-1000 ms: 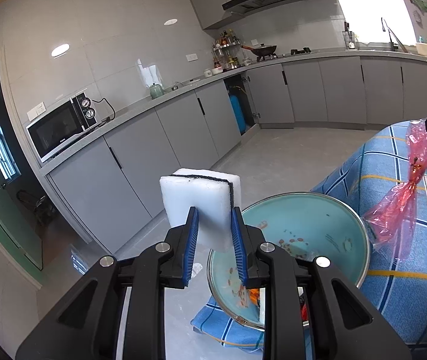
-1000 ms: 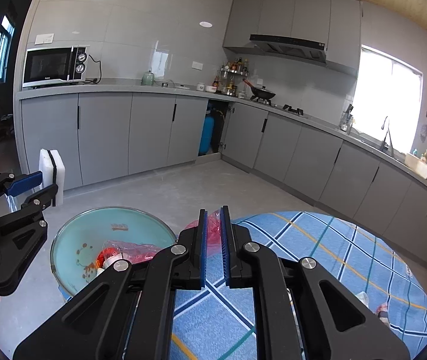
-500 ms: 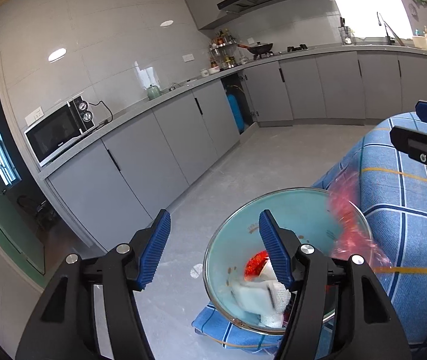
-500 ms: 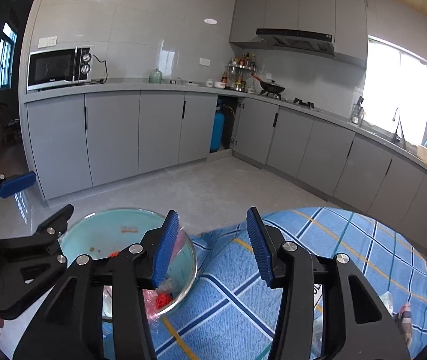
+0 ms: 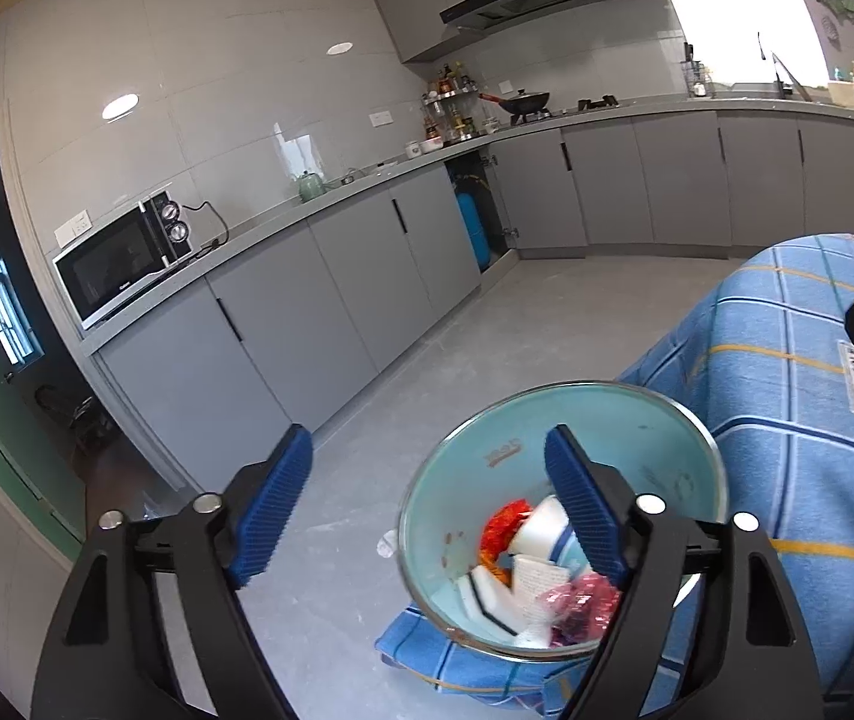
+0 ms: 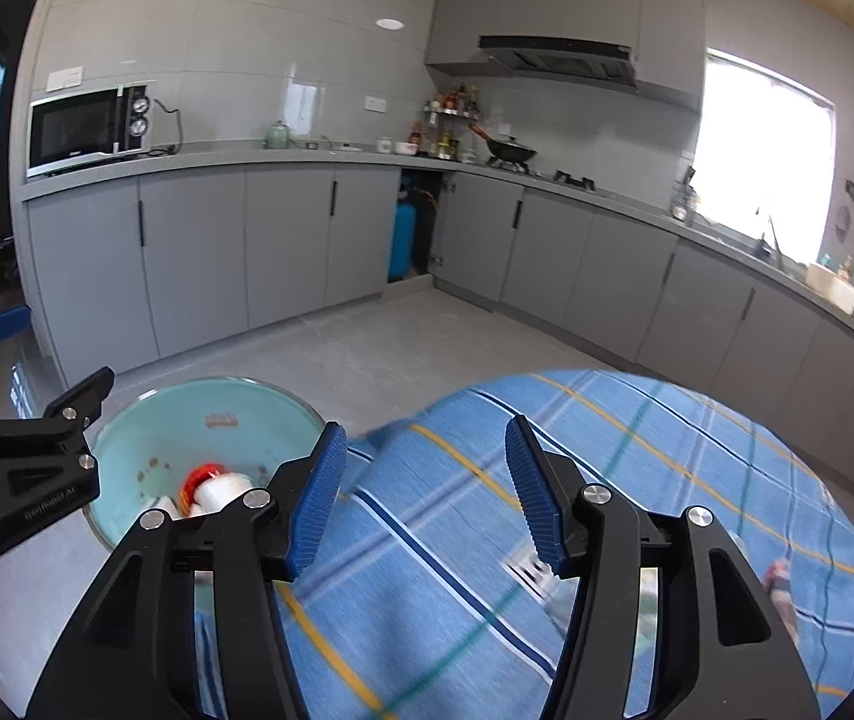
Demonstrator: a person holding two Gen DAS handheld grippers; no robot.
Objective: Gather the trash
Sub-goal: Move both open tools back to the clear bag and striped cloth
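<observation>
A light-blue trash bin [image 5: 601, 420] with a metal rim stands on the floor beside the table. In it lie a white sponge [image 5: 484, 597], a red plastic wrapper [image 5: 580, 600] and orange and white scraps. My left gripper [image 5: 427, 510] is open and empty above the bin's left rim. My right gripper [image 6: 427, 498] is open and empty above the blue checked tablecloth [image 6: 637, 450], right of the bin [image 6: 186, 420]. The left gripper also shows at the left in the right wrist view [image 6: 36, 462].
Small pieces of litter [image 6: 781, 576] lie on the tablecloth at the right, and a white label [image 6: 532, 570] sits under my right fingers. Grey kitchen cabinets [image 5: 366, 276] line the far walls, with grey floor [image 5: 487, 336] between them and the table.
My left gripper opened and dropped the white sponge into the bin. My right gripper opened and released the red wrapper into the bin, then swung right over the table.
</observation>
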